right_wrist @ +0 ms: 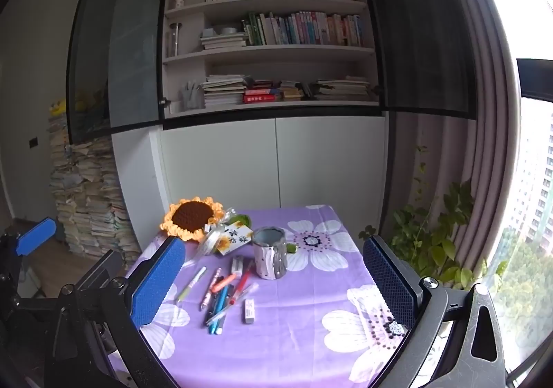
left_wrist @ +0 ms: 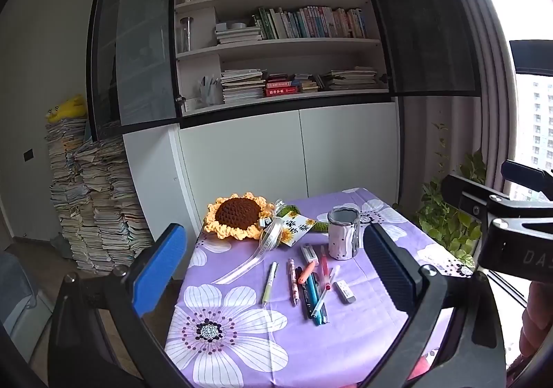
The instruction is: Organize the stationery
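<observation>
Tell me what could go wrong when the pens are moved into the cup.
1. The pens lie crossed in a tight pile, so closing on one may drag or scatter its neighbours.
2. The cup stands just behind the pile and looks light; a wide-open tool could tip it.
3. The eraser lies beside the pens and may be pushed along the cloth.

Book spines on the shelves point(left_wrist: 287, 25) are too small to read. The inside of the cup point(right_wrist: 269, 251) is hidden by its rim. The pens point(right_wrist: 221, 294) overlap, so their number is unclear. The eraser point(left_wrist: 345, 291) label is too small to read. The table point(left_wrist: 345, 346) runs off the bottom edge, its near side behind the gripper frame. A hand point(left_wrist: 534, 322) is cut off at the right edge. Bright window point(right_wrist: 539, 180) glare washes out the upper right.
</observation>
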